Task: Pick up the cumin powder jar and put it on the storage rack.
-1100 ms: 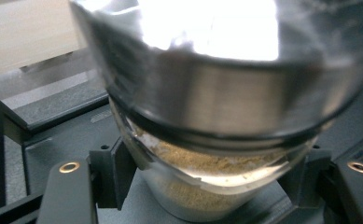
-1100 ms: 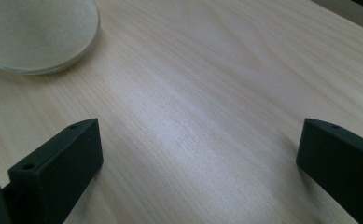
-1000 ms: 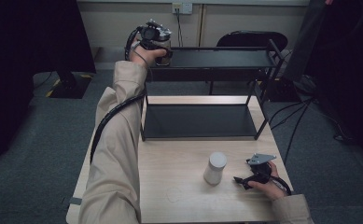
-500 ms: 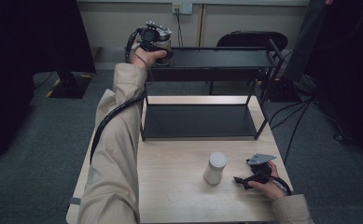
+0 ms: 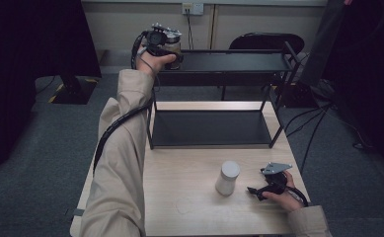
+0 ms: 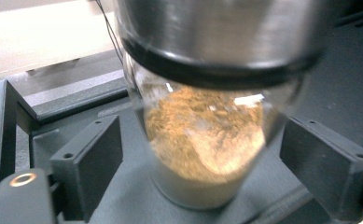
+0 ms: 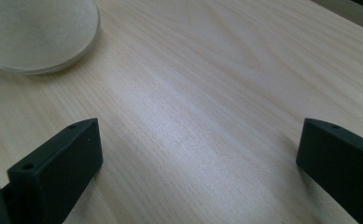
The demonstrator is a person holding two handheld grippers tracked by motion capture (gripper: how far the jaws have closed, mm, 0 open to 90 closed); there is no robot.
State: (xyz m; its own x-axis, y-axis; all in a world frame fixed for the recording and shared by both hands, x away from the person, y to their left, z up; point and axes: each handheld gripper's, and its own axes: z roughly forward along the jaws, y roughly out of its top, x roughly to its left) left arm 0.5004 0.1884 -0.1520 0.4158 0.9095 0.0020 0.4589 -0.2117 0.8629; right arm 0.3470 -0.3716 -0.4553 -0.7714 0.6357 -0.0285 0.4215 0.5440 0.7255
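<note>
Right claw (image 5: 256,190) parked on the bench (image 5: 189,173), jaws spread and unmoved, white canister (image 5: 227,177) just beside it, far back the left claw (image 5: 175,49) jaws just opening off the spice jar (image 5: 172,45), now standing free on the top shelf (image 5: 239,61)

Jar (image 6: 202,140): no label or lettering to read; clear glass with brown grains inside and a metal lid.
White container (image 5: 227,177): plain, no print that I can make out.
Left gripper (image 6: 202,158): a small ring mark on its body, no letters or numbers.
Right gripper (image 7: 198,163): bare black jaws, nothing written.
Shelf rack (image 5: 229,61): plain black metal, no sign or brand.
Wall socket plate (image 5: 193,8): too small to read anything on it.
Table (image 5: 189,168): bare wood grain, no markings.
</note>
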